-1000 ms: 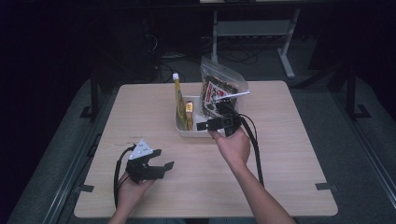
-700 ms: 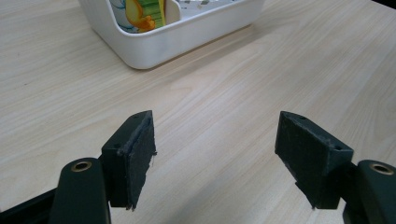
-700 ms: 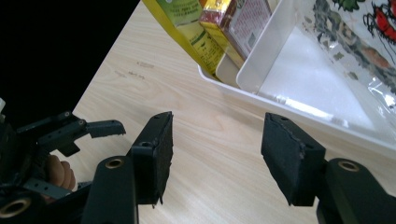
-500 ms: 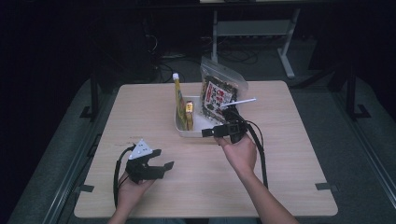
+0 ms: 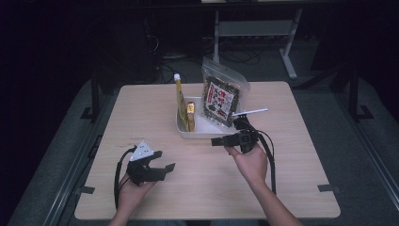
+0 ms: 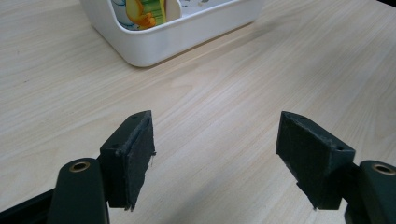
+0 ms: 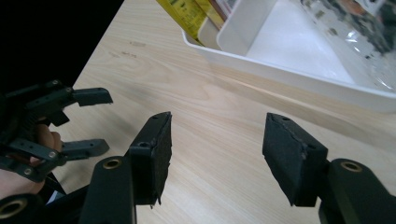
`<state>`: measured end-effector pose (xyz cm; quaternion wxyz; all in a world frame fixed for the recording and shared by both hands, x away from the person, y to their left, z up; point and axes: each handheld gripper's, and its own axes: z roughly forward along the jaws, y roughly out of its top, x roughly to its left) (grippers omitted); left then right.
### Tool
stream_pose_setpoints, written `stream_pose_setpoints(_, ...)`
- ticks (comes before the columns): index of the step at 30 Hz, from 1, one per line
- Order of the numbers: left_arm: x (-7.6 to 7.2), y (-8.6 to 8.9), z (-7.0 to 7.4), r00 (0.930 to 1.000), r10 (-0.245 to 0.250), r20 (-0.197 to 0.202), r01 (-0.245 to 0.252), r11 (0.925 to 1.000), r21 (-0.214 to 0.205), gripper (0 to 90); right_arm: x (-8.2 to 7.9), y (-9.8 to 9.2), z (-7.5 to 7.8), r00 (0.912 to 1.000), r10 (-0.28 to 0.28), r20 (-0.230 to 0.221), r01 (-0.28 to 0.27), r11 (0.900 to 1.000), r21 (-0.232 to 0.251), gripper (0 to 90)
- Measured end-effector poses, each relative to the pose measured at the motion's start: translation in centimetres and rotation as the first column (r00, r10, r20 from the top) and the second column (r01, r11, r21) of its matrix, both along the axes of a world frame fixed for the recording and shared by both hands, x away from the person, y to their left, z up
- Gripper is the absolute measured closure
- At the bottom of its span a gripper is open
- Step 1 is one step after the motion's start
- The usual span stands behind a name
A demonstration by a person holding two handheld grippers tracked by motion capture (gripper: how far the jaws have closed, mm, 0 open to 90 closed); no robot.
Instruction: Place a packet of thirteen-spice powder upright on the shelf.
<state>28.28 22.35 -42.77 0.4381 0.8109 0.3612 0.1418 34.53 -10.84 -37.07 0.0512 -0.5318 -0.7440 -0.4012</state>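
The white tray point(image 5: 203, 132) sat around the middle of the wooden table point(image 5: 291, 188), a bit toward the far side. Inside it a clear bag of dark snacks point(image 5: 221, 96) leaned up at the right end, and a tall yellow tube point(image 5: 179, 101) plus a shorter yellow pack point(image 5: 190, 115) stood at the left end. Bare white floor of the tray showed between them in the right gripper view point(image 7: 299, 51).

The right gripper point(image 5: 223, 140) was just in front of the tray's near right corner, pointing left across the table, jaws spread with nothing between them, only bare wood under them point(image 7: 212, 154). It wasn't touching the tray as far as I could tell.

The left gripper point(image 5: 162, 160) was well apart from all that, down at the near left of the table, resting low in the person's hand. Its jaws were wide apart too, empty, aimed toward the tray's corner point(image 6: 154, 46).
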Motion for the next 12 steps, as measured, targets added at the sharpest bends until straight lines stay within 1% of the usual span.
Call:
stream_pose_setpoints(5, 0.0, 0.0, 0.0, 1.0000, -0.001, 0.000, 0.001, 1.0000, 0.001, 27.1, -0.7, -1.3, -0.9, 0.9998, -0.016, -0.011, 0.016, 0.9999, 0.004, 40.8)
stream_pose_setpoints(7, 0.0, 0.0, 0.0, 1.0000, -0.001, -0.002, 0.001, 1.0000, 0.000, 27.0, -0.8, -1.4, -1.1, 0.9998, -0.017, -0.012, 0.017, 0.9998, 0.005, 40.6)
stream_pose_setpoints(8, 0.0, 0.0, 0.0, 1.0000, -0.001, -0.003, 0.001, 1.0000, 0.000, 26.5, -1.1, -1.7, -1.4, 0.9997, -0.018, -0.016, 0.018, 0.9998, 0.007, 40.4)
stream_pose_setpoints(10, -0.1, 0.0, 0.0, 1.0000, -0.002, -0.003, 0.002, 1.0000, 0.002, 26.5, -1.3, -1.9, -1.6, 0.9997, -0.018, -0.017, 0.018, 0.9998, 0.008, 40.1)
stream_pose_setpoints(11, -0.1, -0.1, 0.0, 1.0000, -0.002, -0.002, 0.002, 1.0000, 0.001, 26.5, -1.7, -2.2, -2.1, 0.9997, -0.014, -0.018, 0.014, 0.9999, 0.005, 40.1)
stream_pose_setpoints(12, -0.1, 0.0, 0.0, 1.0000, -0.002, -0.001, 0.002, 1.0000, 0.001, 26.5, -1.7, -2.2, -2.1, 0.9997, -0.014, -0.018, 0.014, 0.9999, 0.005, 40.1)
